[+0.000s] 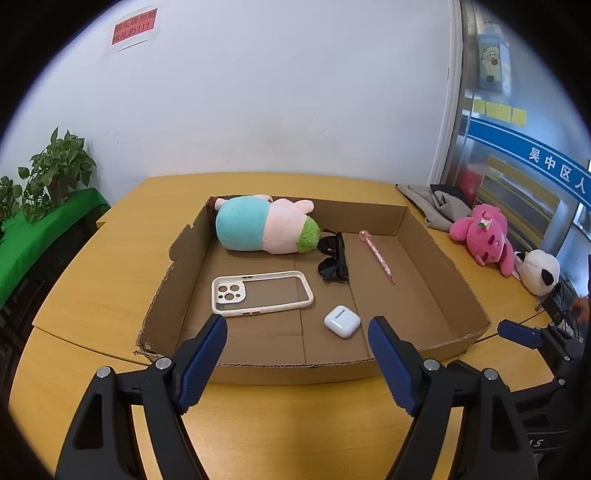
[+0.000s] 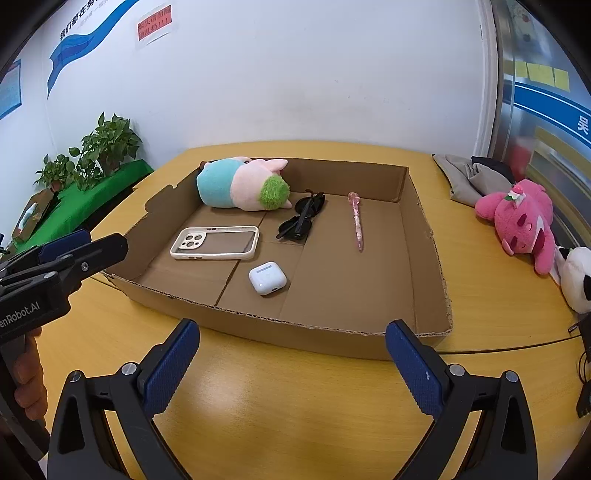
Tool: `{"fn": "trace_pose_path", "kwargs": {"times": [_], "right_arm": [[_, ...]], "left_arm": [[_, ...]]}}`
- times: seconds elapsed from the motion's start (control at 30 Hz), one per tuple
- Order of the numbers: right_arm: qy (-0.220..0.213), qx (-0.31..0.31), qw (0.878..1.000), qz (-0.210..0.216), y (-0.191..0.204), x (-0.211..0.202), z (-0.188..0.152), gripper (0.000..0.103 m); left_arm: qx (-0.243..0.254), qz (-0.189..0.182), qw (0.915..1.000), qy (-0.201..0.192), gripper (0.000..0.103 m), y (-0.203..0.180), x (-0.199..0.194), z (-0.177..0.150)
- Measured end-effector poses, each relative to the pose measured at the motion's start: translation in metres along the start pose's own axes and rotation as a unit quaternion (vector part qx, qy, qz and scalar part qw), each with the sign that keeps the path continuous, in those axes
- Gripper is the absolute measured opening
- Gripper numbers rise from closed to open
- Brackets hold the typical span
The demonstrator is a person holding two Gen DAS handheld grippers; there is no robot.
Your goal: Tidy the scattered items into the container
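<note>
Nearest, the left gripper (image 1: 297, 328) and right gripper (image 2: 292, 334) are held over the yellow table (image 2: 258, 387), fingers spread wide with nothing between them. The right gripper's far side is cut off in the left view.

Next, a shallow cardboard box (image 1: 443, 280) is laid flat on the table. Inside, a white earbud case (image 1: 342, 321) is found near the front wall, a phone case (image 1: 261, 293) to its left, folded sunglasses (image 1: 333, 260) and a pink pen (image 1: 376, 256) farther in, and a plush toy (image 1: 264, 229) against the back wall.

Outside the box, at the table's right edge, a pink plush (image 2: 521, 225) and a panda plush (image 2: 578, 278), partly cut off, are lying beside grey folded cloth (image 2: 469, 177).

Farthest, potted plants (image 2: 107, 147) are set on a green cloth at left. A red wall notice (image 2: 154, 25) is too blurred to read.
</note>
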State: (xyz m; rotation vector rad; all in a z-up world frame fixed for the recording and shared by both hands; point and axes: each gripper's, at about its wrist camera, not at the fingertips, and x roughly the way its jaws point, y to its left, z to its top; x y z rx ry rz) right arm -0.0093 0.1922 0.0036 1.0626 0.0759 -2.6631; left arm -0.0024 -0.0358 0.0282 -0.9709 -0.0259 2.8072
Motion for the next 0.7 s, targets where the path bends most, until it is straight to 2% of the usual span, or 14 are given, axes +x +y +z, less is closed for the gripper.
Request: {"fn": "trace_pose_path", "kwargs": {"times": [0.13,0.53,0.7], "right_arm": [[-0.002,0.000,1.000,-0.001,0.000,0.002,0.000,0.102],[0.010,0.002,1.000,0.002,-0.002,0.011,-0.004,0.102],[0.012,0.005,1.000,0.001,-0.005,0.013,-0.004,0.102]], "left_arm": [[0.003,0.007,0.9999,0.007,0.079,0.001,0.004,-0.003],[-0.002,-0.009,0.9996,0.025,0.079,-0.001,0.013,-0.008],[0.004,0.003,0.9995,0.030,0.079,-0.002,0.015,-0.010]]}}
